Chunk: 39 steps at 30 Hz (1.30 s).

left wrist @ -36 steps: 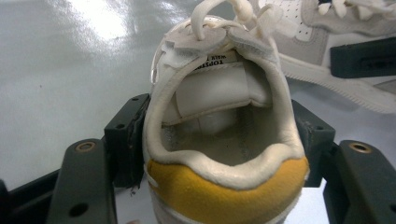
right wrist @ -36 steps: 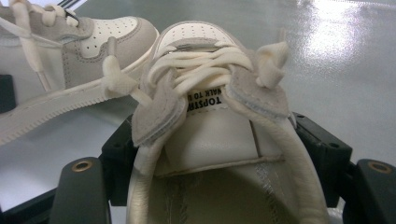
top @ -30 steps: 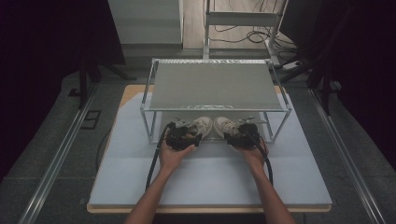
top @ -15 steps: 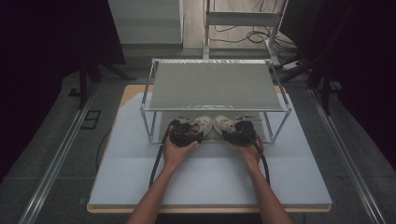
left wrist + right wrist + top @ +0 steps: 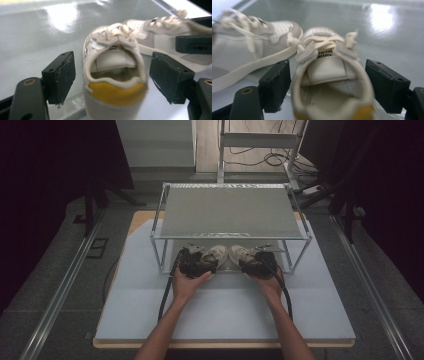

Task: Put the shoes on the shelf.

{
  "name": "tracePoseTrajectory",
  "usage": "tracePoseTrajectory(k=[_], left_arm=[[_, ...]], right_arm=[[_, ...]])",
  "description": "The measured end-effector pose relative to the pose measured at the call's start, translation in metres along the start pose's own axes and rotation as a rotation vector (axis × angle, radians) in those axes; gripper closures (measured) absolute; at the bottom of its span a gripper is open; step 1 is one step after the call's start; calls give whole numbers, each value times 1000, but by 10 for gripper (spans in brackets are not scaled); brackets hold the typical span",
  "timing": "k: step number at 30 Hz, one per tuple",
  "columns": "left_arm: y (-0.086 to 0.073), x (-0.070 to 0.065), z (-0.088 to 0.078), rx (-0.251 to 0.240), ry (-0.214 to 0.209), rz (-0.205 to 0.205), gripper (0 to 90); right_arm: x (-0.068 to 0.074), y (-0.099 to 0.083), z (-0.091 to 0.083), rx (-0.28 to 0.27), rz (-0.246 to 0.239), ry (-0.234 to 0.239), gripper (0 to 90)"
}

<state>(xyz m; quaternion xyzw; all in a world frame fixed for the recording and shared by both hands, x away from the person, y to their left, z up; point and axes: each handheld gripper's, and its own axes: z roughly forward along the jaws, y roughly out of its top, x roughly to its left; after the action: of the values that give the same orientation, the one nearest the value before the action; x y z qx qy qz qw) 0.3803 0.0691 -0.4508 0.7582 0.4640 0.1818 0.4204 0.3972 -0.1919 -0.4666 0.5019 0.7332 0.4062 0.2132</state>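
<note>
Jaws on your left gripper [image 5: 112, 82] stand apart, flanking the heel of the left shoe [image 5: 113, 75] without touching it; your right gripper [image 5: 327, 85] is likewise spread around the right shoe [image 5: 332, 82]. Both shoes sit side by side under the wire shelf [image 5: 231, 212], toes pointing away, on the worktop [image 5: 225, 315]. You seem to be at the release or grasp step; I cannot tell which. Next, either close squarely on each heel collar, or draw straight back without snagging the laces.
</note>
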Motion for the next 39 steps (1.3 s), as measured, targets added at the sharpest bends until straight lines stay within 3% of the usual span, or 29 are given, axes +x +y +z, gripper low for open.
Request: tracePoseTrajectory(k=[1, 3, 5, 7, 9, 13, 19, 24, 31, 39], left_arm=[[-1, 0, -7, -13, -2, -2, 212], [-4, -3, -17, -28, -2, -55, 220], [-6, -3, -22, -35, 0, -52, 252], [-15, -1, -36, -44, -5, -42, 319], [-18, 1, -40, -52, 0, -39, 423], [-34, 11, -58, -67, 11, -40, 606], [-49, 27, -61, -25, 20, -52, 794], [-55, 32, -54, 1, 10, -68, 839], [-55, 27, -44, 21, -6, -68, 842], [-54, 16, -32, 43, -40, -47, 840]], right_arm=[[0, 0, -3, -9, -2, 1, 227], [-1, -3, -14, -27, 0, 11, 231], [-1, -5, -19, -37, -4, 18, 245], [-3, -11, -35, -67, -18, 34, 297], [-5, -15, -46, -87, -19, 50, 349], [-13, -21, -63, -113, -25, 69, 489], [-30, -31, -74, -101, -9, 60, 758], [-39, -39, -69, -57, -10, 55, 866], [-40, -45, -60, -25, -16, 51, 893], [-32, -49, -51, -4, -30, 67, 894]])
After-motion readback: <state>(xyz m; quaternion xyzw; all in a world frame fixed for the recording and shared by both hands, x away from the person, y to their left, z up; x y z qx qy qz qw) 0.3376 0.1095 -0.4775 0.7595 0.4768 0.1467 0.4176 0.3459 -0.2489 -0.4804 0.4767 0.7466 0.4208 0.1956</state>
